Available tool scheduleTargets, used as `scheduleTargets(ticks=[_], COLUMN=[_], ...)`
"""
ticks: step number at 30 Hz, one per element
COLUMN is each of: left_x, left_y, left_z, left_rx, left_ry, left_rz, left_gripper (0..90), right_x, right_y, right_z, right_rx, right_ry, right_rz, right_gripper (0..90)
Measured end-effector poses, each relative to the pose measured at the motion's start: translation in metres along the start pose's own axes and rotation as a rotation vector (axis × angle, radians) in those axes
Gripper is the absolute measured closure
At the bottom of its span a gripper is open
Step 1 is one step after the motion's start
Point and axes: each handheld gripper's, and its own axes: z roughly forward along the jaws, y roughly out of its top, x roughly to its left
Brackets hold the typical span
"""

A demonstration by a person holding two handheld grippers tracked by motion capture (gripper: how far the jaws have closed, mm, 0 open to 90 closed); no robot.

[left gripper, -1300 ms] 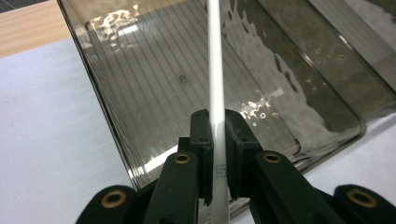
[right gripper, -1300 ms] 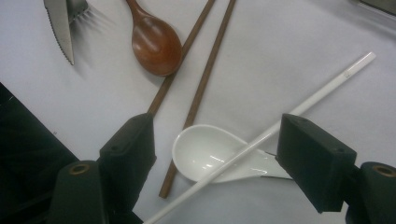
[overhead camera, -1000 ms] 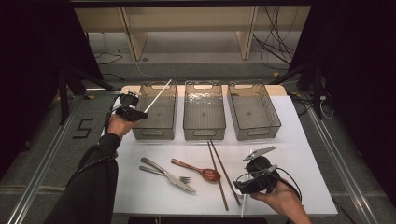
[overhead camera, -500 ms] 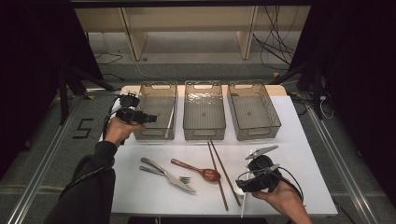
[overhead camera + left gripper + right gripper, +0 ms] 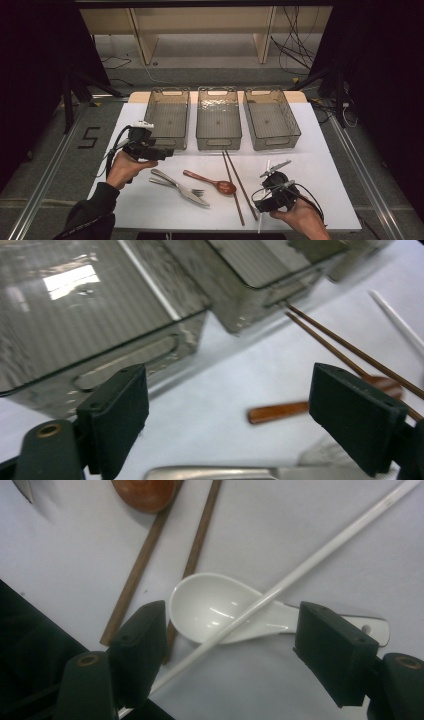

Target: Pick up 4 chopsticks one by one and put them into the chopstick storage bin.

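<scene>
My left gripper (image 5: 162, 152) hovers open just in front of the left bin (image 5: 167, 119), with nothing between its jaws (image 5: 230, 405). Below it lie a metal fork and knife (image 5: 180, 185) and a wooden spoon (image 5: 210, 181). Open as well, my right gripper (image 5: 270, 197) hangs over the table's front right. In the right gripper view its jaws (image 5: 230, 640) straddle a white ceramic spoon (image 5: 220, 610) with a white chopstick (image 5: 300, 570) lying across it. Two brown chopsticks (image 5: 235, 185) lie between the wooden spoon and the right gripper.
Three clear grey bins stand in a row at the back of the white table (image 5: 325, 165): the left one, the middle one (image 5: 218, 119) and the right one (image 5: 271, 119). The table's front edge runs close behind the right hand.
The left gripper held a white chopstick over the left bin a second ago. Now its jaws are bare, and it has come down and toward the table's front.
</scene>
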Motion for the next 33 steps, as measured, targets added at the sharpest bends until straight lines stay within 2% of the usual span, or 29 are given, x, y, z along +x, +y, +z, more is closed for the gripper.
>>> scheduleTargets(ticks=[2, 5, 9, 11, 13, 15, 18, 21, 27, 33], left_x=[-0.006, -0.016, -0.024, -0.026, -0.025, -0.025, -0.026, -0.027, -0.033, -0.034], left_y=[-0.003, -0.009, -0.018, -0.022, -0.025, -0.028, -0.033, -0.037, -0.042, -0.047], left_z=[-0.002, -0.003, -0.004, -0.006, -0.006, -0.007, -0.01, -0.013, -0.018, -0.017], left_rx=[-0.024, -0.022, -0.035, -0.041, -0.049, -0.053, -0.052, -0.063, -0.073, -0.067], left_ry=[-0.012, -0.022, -0.038, -0.032, -0.033, -0.039, -0.031, -0.033, -0.04, -0.046], left_rz=[0.006, 0.041, 0.057, 0.074, 0.074, 0.057, 0.067, 0.059, 0.075, 0.073], left_gripper=[15.2, 14.3, 13.5, 13.1, 12.4, 12.1, 11.7, 11.5, 11.3, 11.4], right_x=[0.0, -0.001, 0.001, 0.002, 0.002, 0.003, 0.006, 0.008, 0.005, 0.005], right_y=[-0.003, -0.007, -0.01, -0.01, -0.01, -0.009, -0.008, -0.008, -0.01, -0.011], right_z=[0.002, 0.005, 0.008, 0.008, 0.009, 0.01, 0.013, 0.015, 0.02, 0.023], right_rx=[0.009, 0.03, 0.046, 0.048, 0.05, 0.056, 0.069, 0.087, 0.12, 0.146], right_ry=[0.003, 0.008, 0.013, 0.016, 0.014, 0.021, 0.024, 0.021, 0.033, 0.024], right_rz=[0.002, 0.012, 0.013, 0.014, 0.016, 0.02, 0.01, 0.004, 0.025, 0.017], right_gripper=[32.0, 32.3, 32.8, 33.2, 34.2, 34.5, 34.7, 35.2, 38.2, 44.4])
